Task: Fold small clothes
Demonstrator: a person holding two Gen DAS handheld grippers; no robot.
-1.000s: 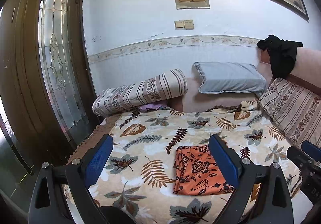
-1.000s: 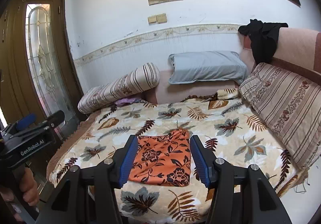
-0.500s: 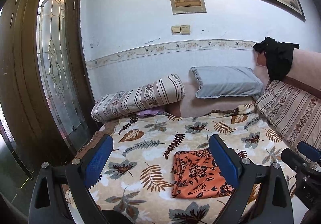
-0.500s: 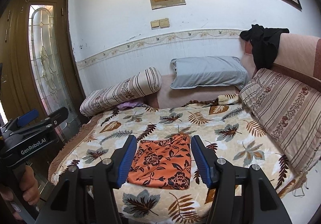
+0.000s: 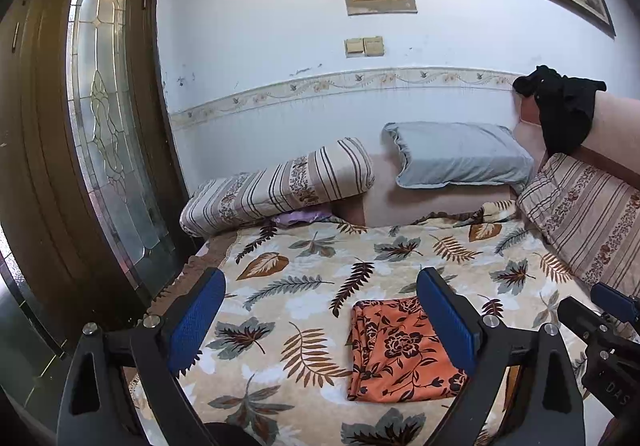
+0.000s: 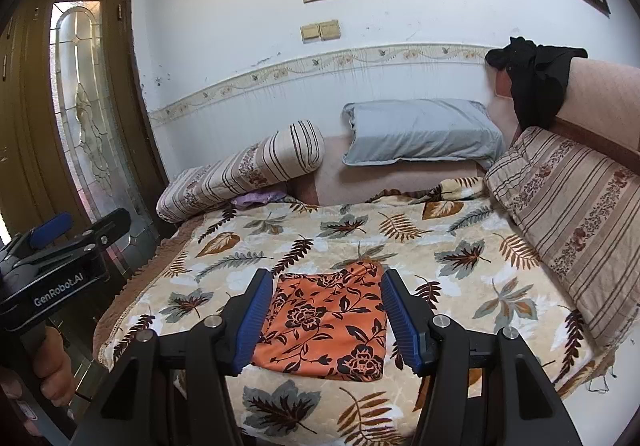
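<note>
My right tool (image 6: 324,310) hangs with its blue pads apart and nothing between them; in the right wrist view the orange floral cloth (image 6: 326,326) sits dead centre at the bottom of the frame, framed by the two pads but lying down on the bed (image 6: 460,230), clear of both. My left tool (image 5: 320,316) gapes wider still, also empty, and from its view the same cloth (image 5: 400,350) falls in the lower right of the frame, partly behind the right-hand pad, so that tool would have to swing across to reach it. I judge the right tool the nearer and the better lined up. The cloth already looks like a folded packet, roughly rectangular, its long axis running away from me toward the pillows at the top of the frame, the near short edge closest to the tools. Whatever I do next, a further fold or a lift, I would approach that near edge straight ahead and downward with the right tool. The left tool (image 6: 60,246) shows at the left edge of the right view, held off beside the bed
</note>
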